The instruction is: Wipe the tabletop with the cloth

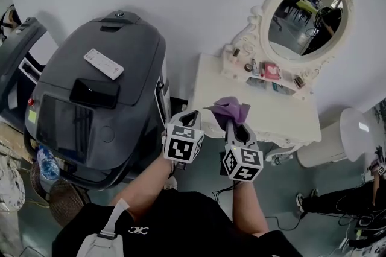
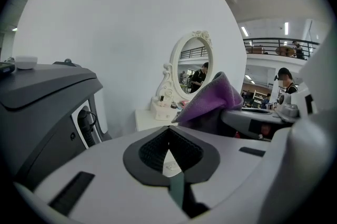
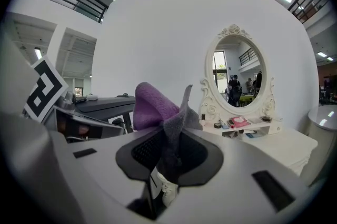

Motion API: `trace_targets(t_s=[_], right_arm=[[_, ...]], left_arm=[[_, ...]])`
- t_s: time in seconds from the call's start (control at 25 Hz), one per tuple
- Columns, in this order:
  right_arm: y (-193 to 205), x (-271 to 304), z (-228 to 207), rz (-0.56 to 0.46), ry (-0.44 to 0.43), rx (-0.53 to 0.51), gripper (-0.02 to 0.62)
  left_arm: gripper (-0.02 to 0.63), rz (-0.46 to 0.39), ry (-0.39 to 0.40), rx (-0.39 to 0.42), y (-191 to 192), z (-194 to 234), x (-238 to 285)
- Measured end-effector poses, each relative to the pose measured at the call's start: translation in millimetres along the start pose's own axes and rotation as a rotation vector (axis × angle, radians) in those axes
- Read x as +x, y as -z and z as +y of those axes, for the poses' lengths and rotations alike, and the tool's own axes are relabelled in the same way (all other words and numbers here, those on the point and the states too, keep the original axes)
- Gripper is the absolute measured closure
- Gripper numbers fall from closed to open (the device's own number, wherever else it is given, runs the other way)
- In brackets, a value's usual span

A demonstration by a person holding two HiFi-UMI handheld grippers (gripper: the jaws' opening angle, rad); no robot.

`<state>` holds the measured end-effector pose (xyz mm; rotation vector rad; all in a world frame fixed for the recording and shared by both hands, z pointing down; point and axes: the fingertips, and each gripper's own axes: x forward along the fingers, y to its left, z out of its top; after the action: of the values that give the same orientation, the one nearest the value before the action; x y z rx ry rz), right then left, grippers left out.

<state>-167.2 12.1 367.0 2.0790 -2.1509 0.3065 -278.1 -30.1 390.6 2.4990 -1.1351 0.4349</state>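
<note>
The right gripper (image 1: 234,124) pinches a bunched purple cloth (image 1: 231,108) between its jaws. It holds the cloth in the air by the front left edge of the white desk (image 1: 271,118), apparently without touching it. Just beside it, the left gripper (image 1: 188,117) has its jaws pressed together on nothing. Farther back, small items (image 1: 270,71) crowd a shelf under the oval mirror (image 1: 304,14), and a grey machine (image 1: 102,99) stands left of the desk. Wiping seems not yet begun; the step in hand is bringing the cloth over. The next move calls for lowering the cloth flat onto the bare top and sweeping it across, clear of the small items.
</note>
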Motion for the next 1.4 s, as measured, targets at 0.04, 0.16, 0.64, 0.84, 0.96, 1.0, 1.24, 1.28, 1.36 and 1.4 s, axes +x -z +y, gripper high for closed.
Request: trace_targets(t_s=[0.04,0.16,0.64,0.84,0.96,1.0,1.24,1.28,1.36,1.4], right_arm=[[0.1,5.9,1.3,0.004,0.001,-0.001,0.522],[2.8,18.9,3.7,0.023,0.004,-0.003,0.522],[-1.6,63.3,27.2,0.041,-0.048,-0.024,0.522],[-2.4,88.6,28.9,0.038,-0.085,-0.012,0.52],[-1.7,107.3,22.5,0.034,-0.092,0.002,0.52],[-0.8,114.1,20.0,0.035,-0.095,0.004,0.52],[0.8,160.6,-3.3,0.051,-0.119,0.02,0.52],[-0.7,169.4,-8.6,0.05,-0.114,0.017,0.52],[-3.4,188.4,-19.5,0.052,-0.096,0.0,0.522],[-4.4,198.1,-24.4,0.054,-0.088,-0.011,0.522]], left_arm=[[0.6,0.004,0.004,0.0,-1.5,3.7,3.6],[0.6,0.019,0.018,0.004,-1.7,7.9,9.3],[0.6,0.045,0.0,-0.011,2.5,33.2,9.4],[0.6,0.051,-0.039,-0.022,-2.0,46.4,20.6],[0.6,0.043,-0.049,-0.039,-9.1,51.7,32.9],[0.6,0.043,-0.051,-0.044,-9.9,53.7,38.3],[0.6,0.072,-0.086,-0.048,-15.1,67.7,75.9],[0.6,0.073,-0.093,-0.049,-17.7,70.5,82.5],[0.6,0.081,-0.111,-0.051,-22.6,76.8,95.9],[0.6,0.088,-0.121,-0.052,-24.7,79.9,102.1]])
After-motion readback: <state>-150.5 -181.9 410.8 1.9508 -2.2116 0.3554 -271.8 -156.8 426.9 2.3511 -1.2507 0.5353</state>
